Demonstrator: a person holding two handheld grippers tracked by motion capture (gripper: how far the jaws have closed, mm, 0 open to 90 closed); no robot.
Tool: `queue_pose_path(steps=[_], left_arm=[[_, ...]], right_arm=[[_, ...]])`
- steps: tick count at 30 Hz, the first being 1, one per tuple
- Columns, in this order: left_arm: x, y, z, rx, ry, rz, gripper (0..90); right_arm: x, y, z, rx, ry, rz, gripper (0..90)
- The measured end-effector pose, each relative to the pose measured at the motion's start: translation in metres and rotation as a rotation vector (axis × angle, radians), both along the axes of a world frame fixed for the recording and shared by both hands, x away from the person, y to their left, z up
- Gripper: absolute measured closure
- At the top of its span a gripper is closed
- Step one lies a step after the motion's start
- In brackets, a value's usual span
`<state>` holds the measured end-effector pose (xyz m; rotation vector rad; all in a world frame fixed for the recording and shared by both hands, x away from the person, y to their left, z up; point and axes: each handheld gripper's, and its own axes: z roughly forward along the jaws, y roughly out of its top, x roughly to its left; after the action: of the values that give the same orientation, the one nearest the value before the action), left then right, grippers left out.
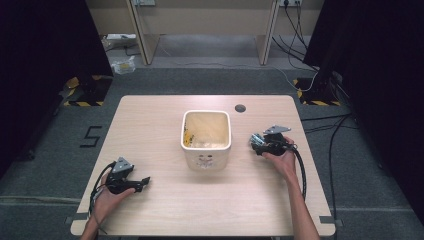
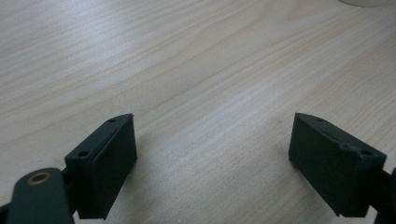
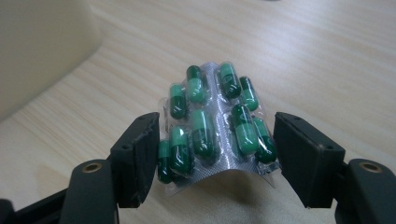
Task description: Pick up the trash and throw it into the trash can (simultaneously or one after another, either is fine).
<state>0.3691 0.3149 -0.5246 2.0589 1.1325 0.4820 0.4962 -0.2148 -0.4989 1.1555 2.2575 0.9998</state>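
**Matt wood, glossy blister, dull black jaws**

Table (image 1: pixel 165 200): pale wood-grain top, matt, smooth w/ fine streaks. Blister pack (image 3: pixel 215 121): clear glossy plastic bubbles over silvery foil backing, crinkled; capsules inside shiny green, two-tone. Right gripper (image 3: pixel 217 154) & left gripper (image 2: pixel 212 158): black matt plastic jaws, brass-look screw inserts. Bin (image 1: pixel 206 137): cream, smooth, prob. plastic – too small to be sure. Floor (image 1: pixel 50 150): grey, carpet-like, rough.

Light wood table (image 1: pixel 165 200) with round grommet hole (image 1: pixel 240 108); grey carpet floor (image 1: pixel 45 165), cables (image 1: pixel 327 135), hazard-striped stand bases (image 1: pixel 82 102).
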Motion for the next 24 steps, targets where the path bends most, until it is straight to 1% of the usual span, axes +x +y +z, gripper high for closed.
queue_pose_path(steps=[4, 6, 10, 14, 16, 19, 22, 24], left_arm=[[0.000, 0.000, 0.000, 0.000, 0.000, 0.000, 14.1], [0.000, 0.000, 0.000, -0.001, 0.000, 0.000, 14.1], [0.000, 0.000, 0.000, 0.000, 0.000, 0.000, 14.1], [0.000, 0.000, 0.000, 0.000, 0.000, 0.000, 14.1], [0.000, 0.000, 0.000, -0.001, 0.000, 0.000, 14.1], [0.000, 0.000, 0.000, 0.000, 0.000, 0.000, 14.0], [0.000, 0.000, 0.000, 0.000, 0.000, 0.000, 14.0], [0.000, 0.000, 0.000, 0.000, 0.000, 0.000, 14.1]], right_arm=[[-0.005, 0.000, 0.011, 0.010, -0.027, 0.007, 35.0], [-0.007, 0.000, 0.016, 0.024, -0.040, 0.009, 35.4], [-0.010, -0.002, 0.023, 0.063, -0.046, 0.004, 35.5], [-0.014, -0.003, 0.034, 0.081, -0.068, 0.008, 35.5], [-0.016, -0.002, 0.040, 0.093, -0.077, 0.015, 35.5], [-0.020, 0.002, 0.050, 0.099, -0.096, 0.021, 35.5], [-0.025, 0.004, 0.059, 0.120, -0.115, 0.034, 35.5], [-0.028, 0.006, 0.065, 0.115, -0.123, 0.033, 35.5]])
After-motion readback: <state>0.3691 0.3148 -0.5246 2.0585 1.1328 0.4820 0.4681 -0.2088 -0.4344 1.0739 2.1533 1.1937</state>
